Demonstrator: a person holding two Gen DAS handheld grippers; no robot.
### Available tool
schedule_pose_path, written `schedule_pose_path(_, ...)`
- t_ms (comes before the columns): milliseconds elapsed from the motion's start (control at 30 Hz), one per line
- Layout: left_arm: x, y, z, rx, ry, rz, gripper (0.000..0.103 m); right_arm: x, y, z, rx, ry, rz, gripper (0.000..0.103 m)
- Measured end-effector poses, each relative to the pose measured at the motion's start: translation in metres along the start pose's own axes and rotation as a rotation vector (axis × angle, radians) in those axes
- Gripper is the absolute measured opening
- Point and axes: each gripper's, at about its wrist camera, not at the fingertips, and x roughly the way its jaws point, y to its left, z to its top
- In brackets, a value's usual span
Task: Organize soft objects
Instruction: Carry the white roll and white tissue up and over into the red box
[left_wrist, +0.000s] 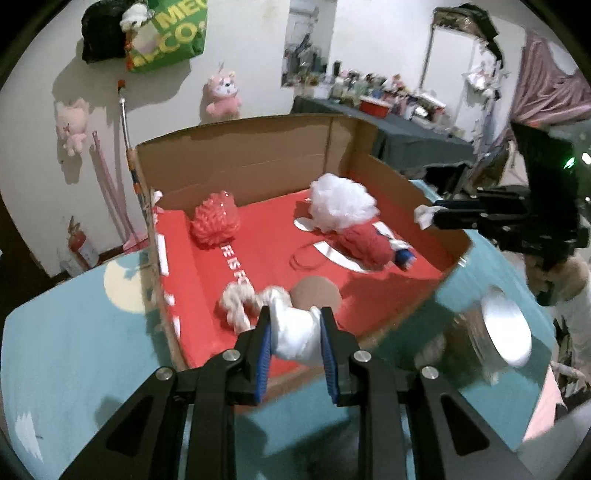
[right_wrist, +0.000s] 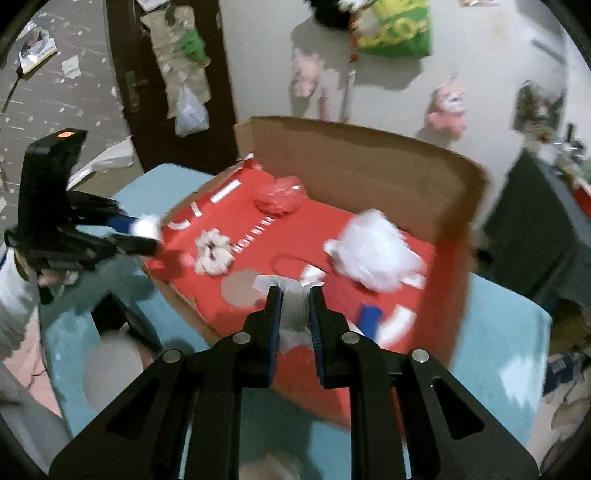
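So we've got the left tongs clamped on a white soft cloth bundle, held just over the near edge of the big open cardboard box with the red printed floor. The right tongs are pinching a pale grey-white piece of fabric between the blue pads, also above the near edge of that box; the view is pretty blurred there, so we can't say much more about what the fabric is.

Inside the box: a knotted cream rope-like scrunchie sits just past the left tongs, near the box's front. A red crinkly mesh puff is toward the back left of the box, and a fluffy white mesh puff is toward the back right. Touching the white puff on its near side is a red knitted soft item with a small blue bit at its end.

The box rests on a teal worktop cover. Just right of the box there's a shiny round metal lid. On the wall behind the box hangs a pink plush toy.
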Motion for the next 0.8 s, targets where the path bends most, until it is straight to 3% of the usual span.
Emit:
schedule_pose_path(133,0.031,0.001,0.03,-0.015,0.067,0.026,0.026,0.051,-0.003,0.04,0.009,0.115,0.03,0.015)
schedule_pose_path(333,0.076,0.014,0.055,-0.027,0.156,0.065,0.026,0.121,-0.012,0.066,0.065,0.258,0.036,0.015)
schedule_pose_path(567,0.115,0.04,0.062,-0.115,0.259,0.052,0.026,0.159,-0.012,0.069,0.077,0.336,0.027,0.015)
schedule_pose_path(800,0.132,0.049,0.059,-0.144,0.295,0.078,0.027,0.177,-0.01,0.07,0.082,0.38,0.019,0.017)
